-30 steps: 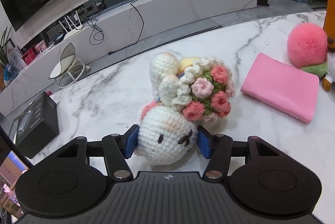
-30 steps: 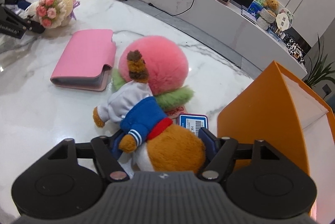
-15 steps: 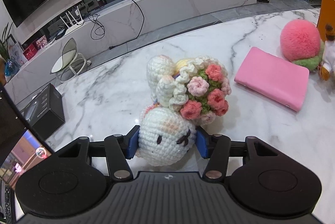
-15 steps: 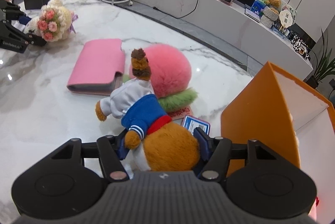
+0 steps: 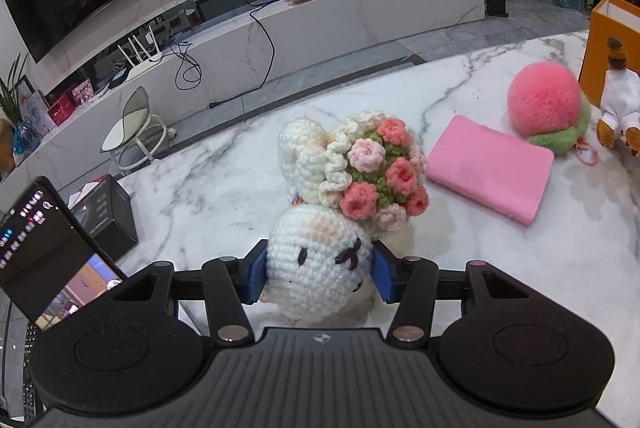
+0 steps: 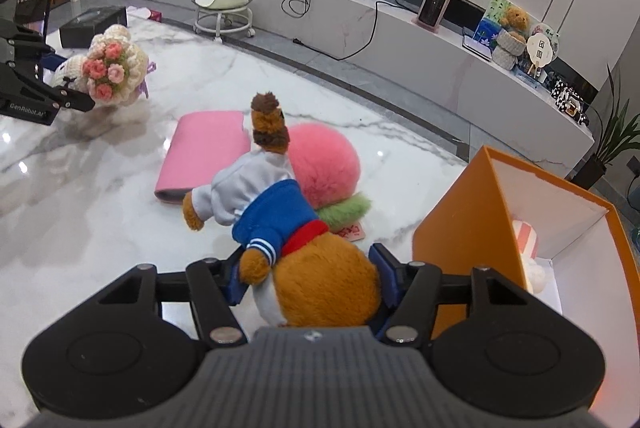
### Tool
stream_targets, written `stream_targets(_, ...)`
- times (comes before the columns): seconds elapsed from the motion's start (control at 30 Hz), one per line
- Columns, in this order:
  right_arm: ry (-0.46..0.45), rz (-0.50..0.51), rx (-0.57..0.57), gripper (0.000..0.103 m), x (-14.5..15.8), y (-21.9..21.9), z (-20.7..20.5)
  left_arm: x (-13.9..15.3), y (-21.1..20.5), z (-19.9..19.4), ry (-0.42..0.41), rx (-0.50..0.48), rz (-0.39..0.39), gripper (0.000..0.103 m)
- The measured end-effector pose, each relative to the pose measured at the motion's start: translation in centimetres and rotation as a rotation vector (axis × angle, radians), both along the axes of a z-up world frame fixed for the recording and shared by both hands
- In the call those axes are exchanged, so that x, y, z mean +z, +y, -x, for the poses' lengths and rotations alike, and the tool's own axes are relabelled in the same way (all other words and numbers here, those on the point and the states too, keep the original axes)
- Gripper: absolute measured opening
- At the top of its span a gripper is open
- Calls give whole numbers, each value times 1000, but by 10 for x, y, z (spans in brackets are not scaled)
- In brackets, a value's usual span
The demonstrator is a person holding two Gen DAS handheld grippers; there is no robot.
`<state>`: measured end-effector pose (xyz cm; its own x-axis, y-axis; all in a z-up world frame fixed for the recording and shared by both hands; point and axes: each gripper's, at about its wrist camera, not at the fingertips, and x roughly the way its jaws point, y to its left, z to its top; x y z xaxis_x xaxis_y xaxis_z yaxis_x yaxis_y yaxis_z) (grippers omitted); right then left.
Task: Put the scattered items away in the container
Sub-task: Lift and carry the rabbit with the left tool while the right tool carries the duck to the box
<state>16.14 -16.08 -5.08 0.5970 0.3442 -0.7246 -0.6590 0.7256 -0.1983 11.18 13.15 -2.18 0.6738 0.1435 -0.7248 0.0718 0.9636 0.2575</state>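
Observation:
My left gripper (image 5: 318, 276) is shut on a white crochet bunny (image 5: 316, 276) that carries a bouquet of pink crochet roses (image 5: 380, 176), held above the marble table (image 5: 200, 196). My right gripper (image 6: 312, 280) is shut on a brown plush bear (image 6: 320, 288) in a blue and white outfit, lifted off the table beside the orange box (image 6: 464, 228). The box is open, with a pink and white item (image 6: 526, 236) inside. A pink wallet (image 5: 490, 168) and a pink fluffy peach plush (image 5: 544, 108) lie on the table between the grippers.
A black box (image 5: 108, 216) and a lit screen (image 5: 44, 248) sit at the table's left edge. A small card with red writing (image 6: 352, 232) lies by the peach plush. A long white TV bench and a round stool stand beyond the table.
Both grippers have risen with their toys. The bear has come up off the table and now hangs beside the orange box; the bunny is lifted higher.

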Motion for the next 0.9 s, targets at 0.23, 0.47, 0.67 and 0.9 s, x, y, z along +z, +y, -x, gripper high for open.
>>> stream_targets(0.23,-18,-32,-6,63,11,-4,5,16,-6,7,-28,-3,8,59)
stream_targets(0.47,-31,-61,-13,63,19,-8,8,32,-16,12,-60,-11,19,59)
stream_targets(0.67,-46,-117,-30,63,31,-12,10,53,-42,16,-103,-53,45,59)
stream_targets(0.9,-63,-161,-53,62,44,-21,13,69,-76,16,-143,-103,75,59)
